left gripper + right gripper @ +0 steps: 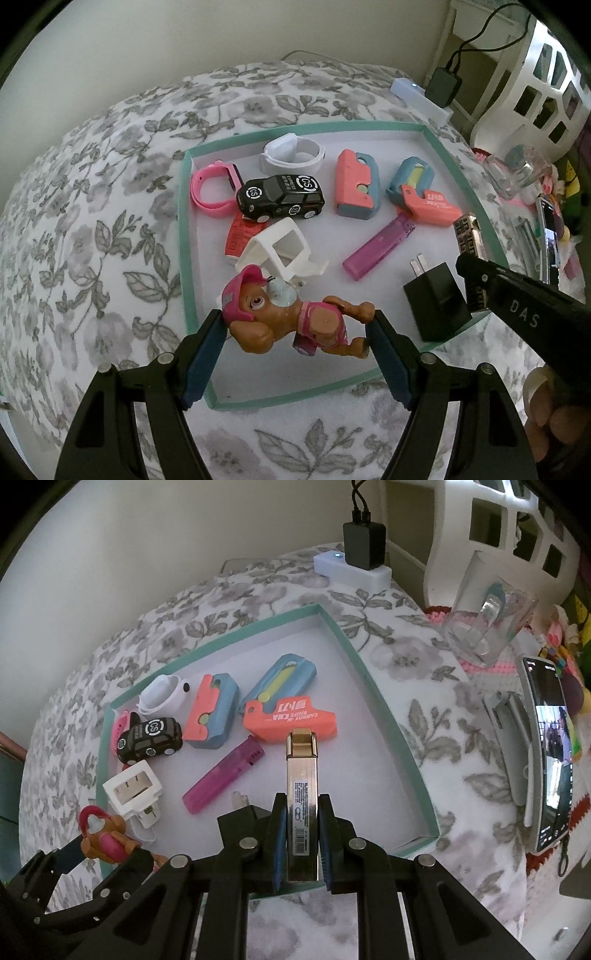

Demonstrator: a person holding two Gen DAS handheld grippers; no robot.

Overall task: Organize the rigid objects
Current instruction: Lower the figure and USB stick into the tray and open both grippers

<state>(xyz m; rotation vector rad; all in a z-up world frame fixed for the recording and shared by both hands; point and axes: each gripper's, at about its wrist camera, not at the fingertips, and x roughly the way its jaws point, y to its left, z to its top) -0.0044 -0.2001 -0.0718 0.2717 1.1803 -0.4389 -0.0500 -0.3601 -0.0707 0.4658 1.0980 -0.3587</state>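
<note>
Two grippers, each holding one item over the teal tray (480, 206).
Left gripper (299, 332) clamps the puppy figure (295, 317); right gripper (302, 845) pinches the metal lighter (302, 794).

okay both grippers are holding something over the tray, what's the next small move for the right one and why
Probably lower the right gripper and set the metal lighter on the bare tray floor beside the purple lighter. Its jaws are shut on it above that open patch, and the left gripper is busy holding the toy dog.

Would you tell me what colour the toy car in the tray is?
Black with white round logos, the small toy car shows best in the left wrist view.
</note>
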